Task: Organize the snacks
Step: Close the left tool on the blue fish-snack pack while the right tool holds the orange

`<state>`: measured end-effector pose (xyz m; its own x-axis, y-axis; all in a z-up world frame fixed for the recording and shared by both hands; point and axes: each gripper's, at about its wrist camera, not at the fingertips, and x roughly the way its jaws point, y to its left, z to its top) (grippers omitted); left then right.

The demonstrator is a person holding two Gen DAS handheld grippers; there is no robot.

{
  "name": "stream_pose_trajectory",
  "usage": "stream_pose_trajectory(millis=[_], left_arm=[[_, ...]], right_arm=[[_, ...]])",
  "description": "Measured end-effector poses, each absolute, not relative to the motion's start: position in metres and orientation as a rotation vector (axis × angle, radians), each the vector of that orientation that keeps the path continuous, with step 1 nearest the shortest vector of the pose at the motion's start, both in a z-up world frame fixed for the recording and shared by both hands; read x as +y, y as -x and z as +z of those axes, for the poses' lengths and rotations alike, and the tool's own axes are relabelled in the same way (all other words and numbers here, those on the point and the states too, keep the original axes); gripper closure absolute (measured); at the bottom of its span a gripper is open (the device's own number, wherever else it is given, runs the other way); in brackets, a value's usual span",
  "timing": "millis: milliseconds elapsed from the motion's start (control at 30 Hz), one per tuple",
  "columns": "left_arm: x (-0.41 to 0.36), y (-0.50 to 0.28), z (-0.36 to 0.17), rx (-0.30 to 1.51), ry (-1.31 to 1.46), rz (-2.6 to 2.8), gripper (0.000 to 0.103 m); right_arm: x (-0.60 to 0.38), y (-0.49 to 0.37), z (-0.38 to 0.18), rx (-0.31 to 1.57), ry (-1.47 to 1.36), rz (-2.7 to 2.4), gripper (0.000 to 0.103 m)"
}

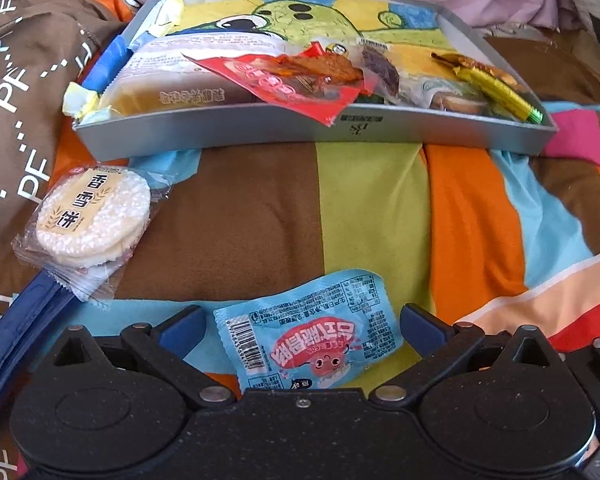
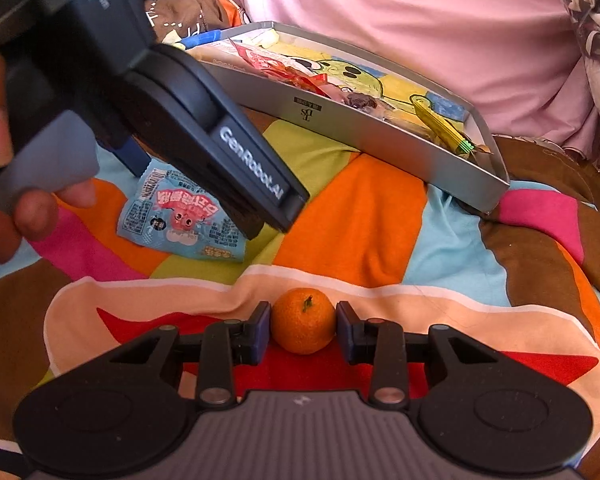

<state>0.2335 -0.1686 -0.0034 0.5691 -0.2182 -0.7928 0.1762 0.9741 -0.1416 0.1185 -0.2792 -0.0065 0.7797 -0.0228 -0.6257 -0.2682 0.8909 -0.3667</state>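
My left gripper (image 1: 302,322) hangs wide open over the striped blanket (image 1: 256,216), its blue pads either side of the light blue snack packet (image 1: 312,336) and clear of it, nothing held. The packet carries a barcode, fine print and a pink cartoon face; its large characters read upside down to me, so I leave them. At ten o'clock from it lies a clear pack of round rice crackers (image 1: 92,216), its label printed 香雪饼. At twelve o'clock sits the grey tray (image 1: 284,126) with a small logo on its near wall and a green cartoon figure on its floor. Inside it: a long bread-like pack (image 1: 172,80) at the left, a red wrapper (image 1: 284,80) draped over the rim, a yellow-green wrapped stick (image 1: 500,92) at the right.

My right gripper (image 2: 303,326) is narrowed round a small orange mandarin (image 2: 303,326), pads at both flanks; whether they truly touch, I cannot tell. At ten o'clock the other tool's body reads "GenRobot.AI", a hand (image 2: 4,184) on its grip.
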Motion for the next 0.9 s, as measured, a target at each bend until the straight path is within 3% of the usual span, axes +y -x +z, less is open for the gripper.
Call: stream_pose_trajectory(millis=[433,900], left_arm=[[-0.184,-0.227,-0.017,0.941,-0.125,-0.241,0.001],[-0.134,-0.204,-0.018,0.96,-0.081,-0.349,0.008]], right_arm=[[-0.277,-0.118,-0.007,0.671,0.455,0.149,0.064],[-0.268,-0.112,-0.01,0.656,0.479,0.175,0.064]])
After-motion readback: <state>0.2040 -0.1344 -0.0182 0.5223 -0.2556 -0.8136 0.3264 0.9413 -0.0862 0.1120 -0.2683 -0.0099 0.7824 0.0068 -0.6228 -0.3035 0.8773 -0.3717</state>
